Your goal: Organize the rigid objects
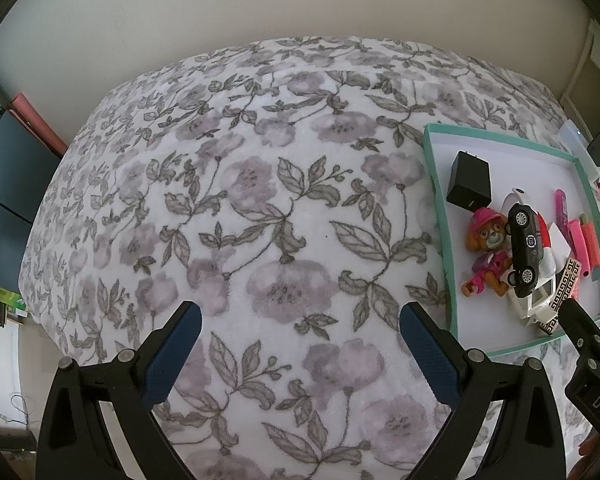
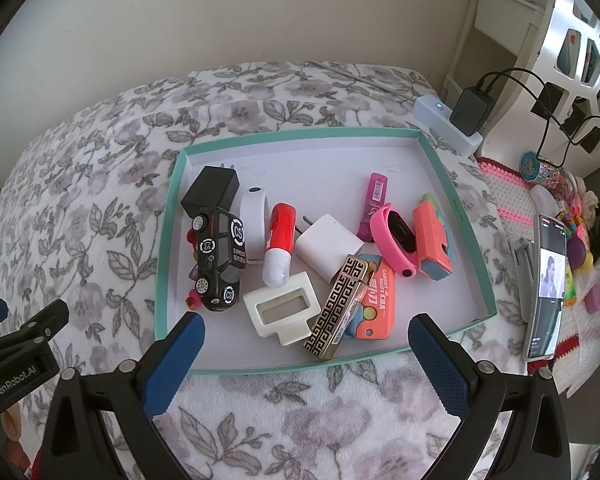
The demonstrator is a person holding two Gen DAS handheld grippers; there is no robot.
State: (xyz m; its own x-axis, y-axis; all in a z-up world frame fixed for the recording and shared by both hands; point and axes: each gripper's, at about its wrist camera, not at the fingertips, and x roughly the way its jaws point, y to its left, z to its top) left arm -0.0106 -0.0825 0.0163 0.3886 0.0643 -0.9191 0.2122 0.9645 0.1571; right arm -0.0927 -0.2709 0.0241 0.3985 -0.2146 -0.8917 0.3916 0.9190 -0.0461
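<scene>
A shallow teal-rimmed tray (image 2: 300, 133) lies on the floral blanket (image 1: 260, 200); it also shows in the left wrist view (image 1: 436, 168). In it lie a black toy car (image 2: 218, 258), a black charger (image 2: 212, 192), a white charger (image 2: 328, 246), a red-and-white tube (image 2: 278, 240), a white frame piece (image 2: 282, 310), a gold patterned lighter (image 2: 338, 308), a pink wristband (image 2: 394, 238) and a dog figure (image 1: 490, 252). My right gripper (image 2: 306, 336) is open and empty at the tray's near edge. My left gripper (image 1: 300, 328) is open and empty over bare blanket, left of the tray.
A white power strip (image 2: 448, 124) with a plugged charger sits beyond the tray. A phone (image 2: 548, 284) stands upright at the right on a crocheted mat among small toys. A white shelf unit (image 2: 572, 40) stands at the back right. A wall runs behind the bed.
</scene>
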